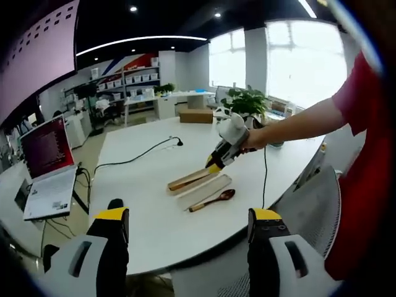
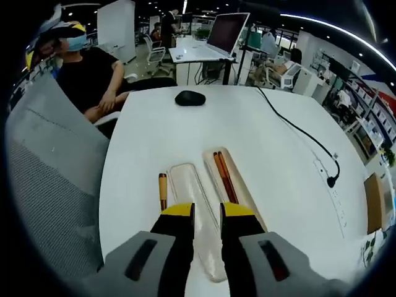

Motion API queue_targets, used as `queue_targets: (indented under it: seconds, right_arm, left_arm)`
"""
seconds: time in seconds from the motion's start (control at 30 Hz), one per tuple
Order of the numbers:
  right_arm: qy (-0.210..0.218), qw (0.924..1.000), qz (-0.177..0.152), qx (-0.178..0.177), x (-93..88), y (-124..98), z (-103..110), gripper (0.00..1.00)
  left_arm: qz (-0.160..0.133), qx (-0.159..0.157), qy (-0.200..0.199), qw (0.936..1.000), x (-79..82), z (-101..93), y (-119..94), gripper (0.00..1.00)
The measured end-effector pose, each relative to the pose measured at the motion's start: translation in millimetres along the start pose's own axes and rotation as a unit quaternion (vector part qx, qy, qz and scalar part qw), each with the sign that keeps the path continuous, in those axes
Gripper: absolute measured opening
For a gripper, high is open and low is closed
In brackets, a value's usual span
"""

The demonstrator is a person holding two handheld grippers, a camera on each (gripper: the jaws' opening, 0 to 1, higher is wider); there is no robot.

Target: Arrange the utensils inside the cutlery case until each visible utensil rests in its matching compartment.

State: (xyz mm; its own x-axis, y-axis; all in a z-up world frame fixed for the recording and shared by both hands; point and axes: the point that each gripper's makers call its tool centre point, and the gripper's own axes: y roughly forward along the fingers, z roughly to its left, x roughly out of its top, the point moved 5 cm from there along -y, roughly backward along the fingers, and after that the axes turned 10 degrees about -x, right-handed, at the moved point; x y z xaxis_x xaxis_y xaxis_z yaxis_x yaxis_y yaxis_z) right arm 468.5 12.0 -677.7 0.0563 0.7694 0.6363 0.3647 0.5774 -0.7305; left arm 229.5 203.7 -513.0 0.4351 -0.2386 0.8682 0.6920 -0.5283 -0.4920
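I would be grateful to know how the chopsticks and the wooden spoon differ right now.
The chopsticks lie inside the tan tray; the spoon lies on the bare table. The chopsticks are a thin reddish pair; the spoon is single, with a rounded bowl. Both lie roughly parallel.

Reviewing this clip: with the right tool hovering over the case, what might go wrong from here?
1. The right tool hangs over the clear lid and may nudge it against the wooden spoon beside it.
2. The spoon lies near the table edge and might be knocked off.
3. The chopsticks already lie in the case tray; a careless sweep may roll them out.
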Motion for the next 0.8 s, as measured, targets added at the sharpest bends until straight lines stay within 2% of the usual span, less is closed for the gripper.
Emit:
queue_targets:
  seconds: [0.13,0.17,0.2,0.27,0.33,0.43,0.57,0.6,0.7,0.8]
  right_arm:
    - [0.010,0.9998,0.015,-0.001,-1.1,-1,12,0.13]
    - [0.013,0.9997,0.021,0.003,-2.5,-1,17,0.13]
    - [0.005,0.9996,0.028,0.006,-4.3,0,21,0.14]
    - [-0.013,0.9988,0.046,0.009,-8.5,3,25,0.14]
    - [-0.007,0.9986,0.053,0.007,-10.3,7,29,0.14]
    - [0.005,0.9983,0.057,0.013,-11.3,10,40,0.15]
    - [-0.020,0.9967,0.077,0.015,-17.6,12,50,0.18]
    - [-0.022,0.9962,0.084,0.013,-17.8,11,52,0.18]
    - [-0.014,0.9969,0.076,0.017,-12.4,9,53,0.18]
    - [-0.026,0.9963,0.080,0.020,-14.2,13,54,0.17]
  left_arm:
    - [-0.011,-0.026,-0.011,0.9995,0.3,-3.6,0,0.85]
    - [-0.038,-0.035,-0.025,0.9983,3.9,-4.2,-1,0.89]
    - [-0.053,-0.048,-0.039,0.9967,4.9,-5.2,-2,0.94]
    - [-0.061,-0.045,-0.066,0.9949,0.8,-1.0,-2,0.93]
    - [-0.062,-0.068,-0.074,0.9930,-3.2,-2.6,1,0.92]
    - [-0.048,-0.085,-0.032,0.9947,-5.8,-3.3,8,0.92]
    - [-0.048,-0.113,-0.017,0.9923,-2.9,-2.0,18,0.92]
    - [-0.047,-0.111,-0.016,0.9926,-1.8,0.0,19,0.92]
    - [-0.044,-0.110,-0.005,0.9930,2.5,5.0,22,0.89]
    - [-0.042,-0.106,-0.002,0.9935,0.5,9.2,25,0.88]
